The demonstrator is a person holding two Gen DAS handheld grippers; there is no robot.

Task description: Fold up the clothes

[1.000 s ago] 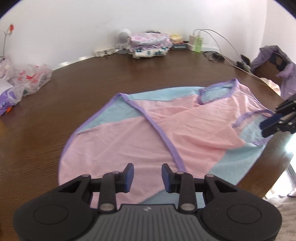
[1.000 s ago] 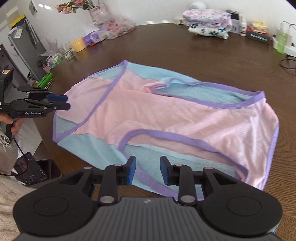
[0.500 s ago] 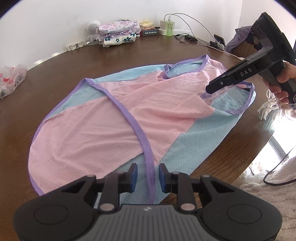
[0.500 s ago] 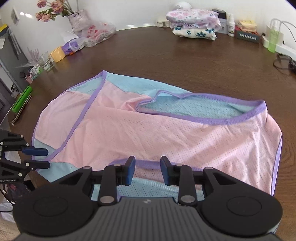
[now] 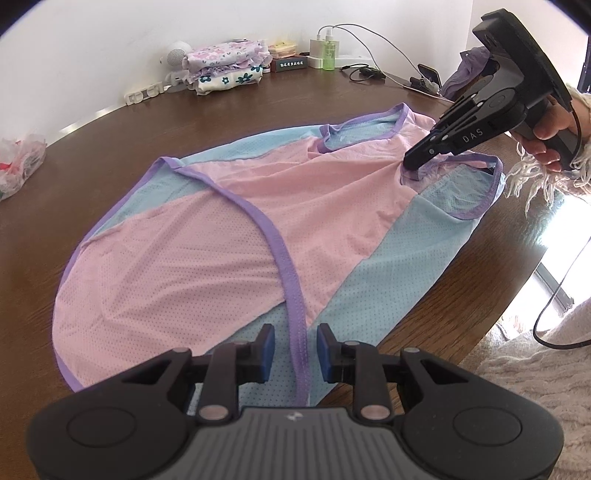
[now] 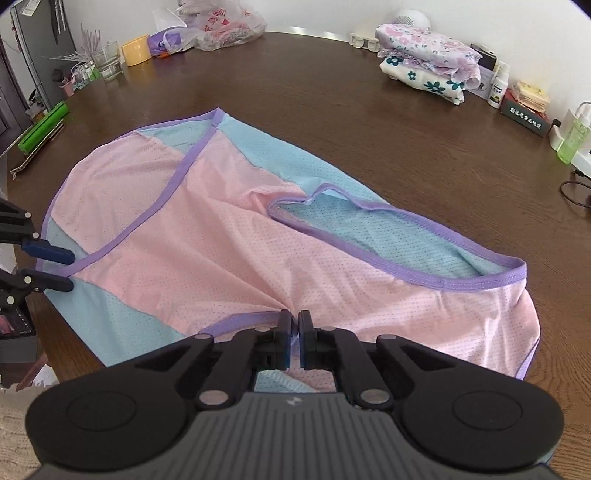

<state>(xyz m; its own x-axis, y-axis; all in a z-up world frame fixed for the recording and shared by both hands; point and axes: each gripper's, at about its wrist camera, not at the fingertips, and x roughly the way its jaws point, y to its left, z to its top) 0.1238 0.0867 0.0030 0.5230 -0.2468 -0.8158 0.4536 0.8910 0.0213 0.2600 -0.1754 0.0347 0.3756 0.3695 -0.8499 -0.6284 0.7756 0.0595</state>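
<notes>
A pink and light-blue mesh top (image 5: 258, 240) with purple trim lies spread flat on the brown table (image 5: 92, 155). My left gripper (image 5: 296, 350) hovers low over its near hem, open, with a purple trim strip running between the fingers untouched. The right wrist view shows that gripper (image 6: 55, 269) at the top's (image 6: 258, 240) left edge, jaws apart. My right gripper (image 6: 296, 328) is closing tight on the purple-trimmed armhole edge, and the fabric puckers toward its pads. From the left wrist view, the right gripper (image 5: 412, 168) pinches that edge at the far right, held by a hand (image 5: 554, 125).
A stack of folded floral clothes (image 5: 225, 70) sits at the back by the wall, beside a green bottle (image 5: 328, 51) and cables (image 5: 369, 72). Plastic bags (image 6: 221, 26), a glass (image 6: 107, 62) and a yellow cup (image 6: 135, 53) line the far left. The table edge (image 5: 480, 295) runs close to the garment.
The right gripper's fingers came together on the armhole edge, gathering the fabric into wrinkles. Earlier, the left gripper dropped toward the near hem; over the last half second it has held still.
</notes>
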